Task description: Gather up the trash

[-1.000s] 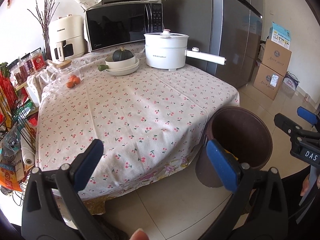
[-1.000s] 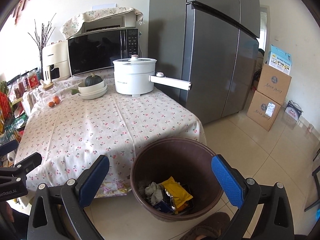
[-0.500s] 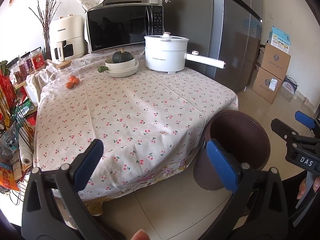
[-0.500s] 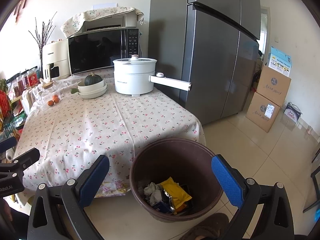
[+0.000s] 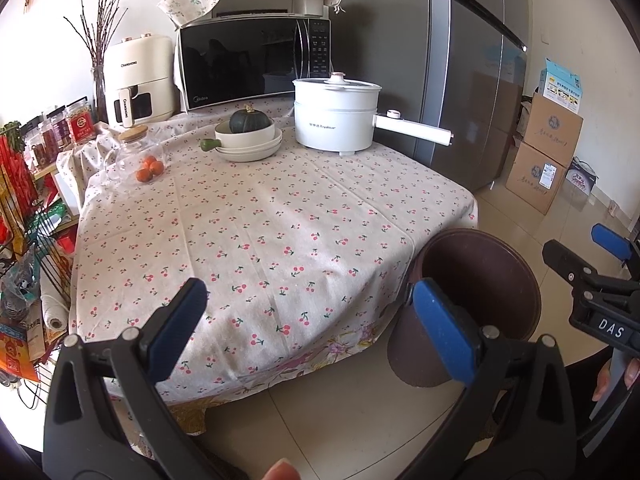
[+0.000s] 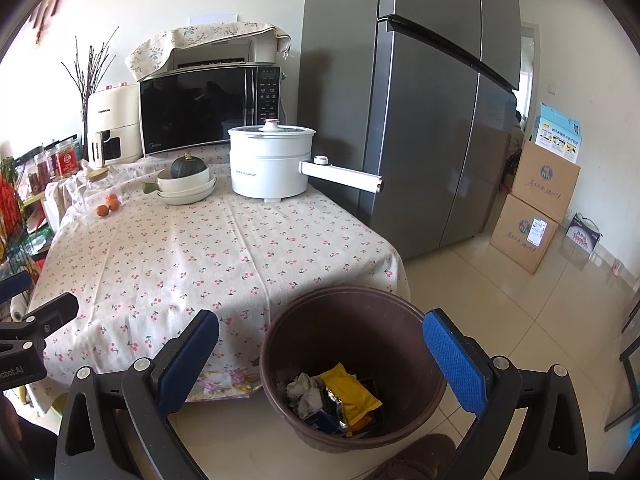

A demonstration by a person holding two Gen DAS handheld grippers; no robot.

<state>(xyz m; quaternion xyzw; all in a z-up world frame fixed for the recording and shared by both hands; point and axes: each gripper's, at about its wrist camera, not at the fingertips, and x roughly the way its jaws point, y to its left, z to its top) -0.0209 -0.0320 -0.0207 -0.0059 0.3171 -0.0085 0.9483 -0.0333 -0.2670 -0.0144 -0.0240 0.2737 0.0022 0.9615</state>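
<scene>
A brown trash bin (image 6: 352, 364) stands on the floor by the table's near right corner. Inside it lie a yellow packet (image 6: 352, 394), crumpled grey paper (image 6: 305, 390) and foil wrappers. In the left wrist view the same bin (image 5: 476, 284) sits at the right. My right gripper (image 6: 320, 356) hangs open above and in front of the bin with nothing between its blue pads. My left gripper (image 5: 308, 328) is open too, held over the table's front edge, empty. The cherry-print tablecloth (image 5: 256, 232) shows no loose trash on its near part.
At the back of the table stand a white electric pot (image 5: 336, 118) with a long handle, stacked bowls holding a green squash (image 5: 248, 136), a glass jar with oranges (image 5: 148, 166), a microwave (image 5: 256, 62) and an air fryer. A grey fridge (image 6: 420, 120) and cardboard boxes (image 6: 532, 216) stand right. A cluttered rack (image 5: 28, 240) is left.
Both grippers have drawn back and risen slightly, so the table and bin look a little farther. Both stay open and empty.
</scene>
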